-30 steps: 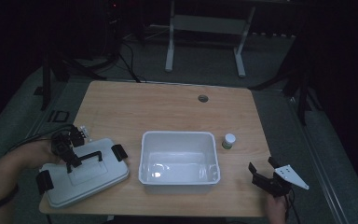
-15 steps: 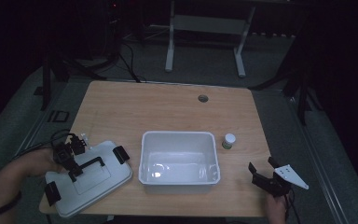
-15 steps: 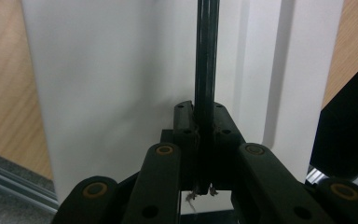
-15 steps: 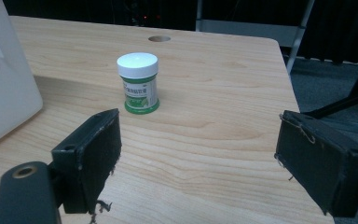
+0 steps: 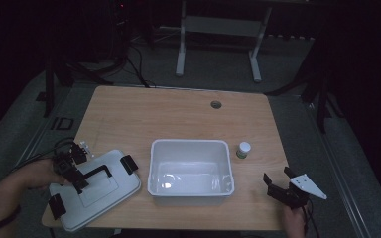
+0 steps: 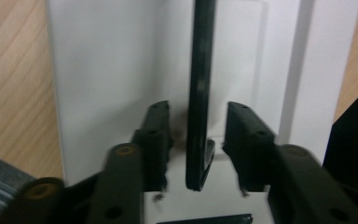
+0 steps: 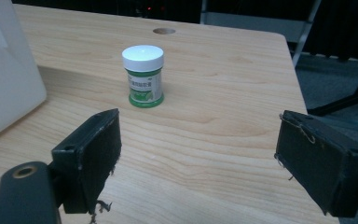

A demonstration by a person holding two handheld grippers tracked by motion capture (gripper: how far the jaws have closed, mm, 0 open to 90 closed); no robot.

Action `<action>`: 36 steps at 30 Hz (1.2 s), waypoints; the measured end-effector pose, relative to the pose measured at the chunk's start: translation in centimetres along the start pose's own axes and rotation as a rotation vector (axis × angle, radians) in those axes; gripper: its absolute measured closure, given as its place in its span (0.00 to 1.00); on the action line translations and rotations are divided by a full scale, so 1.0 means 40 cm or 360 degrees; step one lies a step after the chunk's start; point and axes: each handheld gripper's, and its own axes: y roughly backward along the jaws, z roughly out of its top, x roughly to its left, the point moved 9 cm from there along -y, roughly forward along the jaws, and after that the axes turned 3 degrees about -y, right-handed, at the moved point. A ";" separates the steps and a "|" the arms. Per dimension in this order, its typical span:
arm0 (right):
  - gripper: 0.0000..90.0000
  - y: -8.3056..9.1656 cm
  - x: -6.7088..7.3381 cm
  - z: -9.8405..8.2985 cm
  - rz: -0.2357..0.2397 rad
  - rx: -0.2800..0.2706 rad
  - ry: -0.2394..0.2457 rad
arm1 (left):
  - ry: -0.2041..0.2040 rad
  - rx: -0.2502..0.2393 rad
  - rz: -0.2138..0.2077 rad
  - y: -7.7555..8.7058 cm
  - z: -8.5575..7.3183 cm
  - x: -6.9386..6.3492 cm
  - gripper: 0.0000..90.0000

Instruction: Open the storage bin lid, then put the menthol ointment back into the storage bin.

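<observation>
1. High view: left hand-held gripper (image 5: 74, 171) sits over the white lid (image 5: 95, 191) at the counter (image 5: 178, 114) front-left corner; empty white bin (image 5: 191, 171) centre; small jar (image 5: 244, 149) right of bin; right hand-held gripper (image 5: 279, 184) front-right.
2. Left gripper view: jaws narrow, straddling the lid's black handle (image 6: 199, 93), small gaps either side.
3. Right gripper view: jaws wide, empty; green-labelled jar (image 7: 143, 75) upright ahead.

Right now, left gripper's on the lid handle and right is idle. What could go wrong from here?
1. The left gripper straddles the lid's black handle with gaps on both sides; lifting before closing would likely miss it.
2. The lid overhangs the table's near edge; a nudge might tip it off.
3. The right gripper is open and faces the small bottle, which stands free near the white bin; a fast approach could knock it over.
</observation>
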 end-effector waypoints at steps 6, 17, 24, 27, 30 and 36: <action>0.15 -0.002 0.006 -0.015 0.0050 0.0096 0.0001 | 0.0036 -0.0058 0.0040 -0.001 0.001 0.013 0.44; 0.15 0.011 -0.010 -0.003 0.0093 0.0228 -0.0086 | 0.0010 -0.0035 0.0022 0.005 -0.010 -0.001 0.33; 0.15 0.010 -0.014 -0.005 0.0129 0.0385 -0.0090 | 0.0000 -0.0032 0.0043 0.009 -0.023 -0.004 0.33; 0.15 0.002 -0.011 -0.026 0.0176 0.0597 -0.0099 | -0.0008 -0.0036 0.0041 0.010 -0.026 -0.007 0.33; 0.15 -0.004 -0.005 -0.043 0.0189 0.0775 -0.0033 | -0.0007 -0.0036 0.0046 0.013 -0.028 -0.006 0.33; 0.15 -0.012 -0.002 -0.046 0.0169 0.0984 0.0028 | -0.0003 -0.0032 0.0050 0.021 -0.033 -0.008 0.33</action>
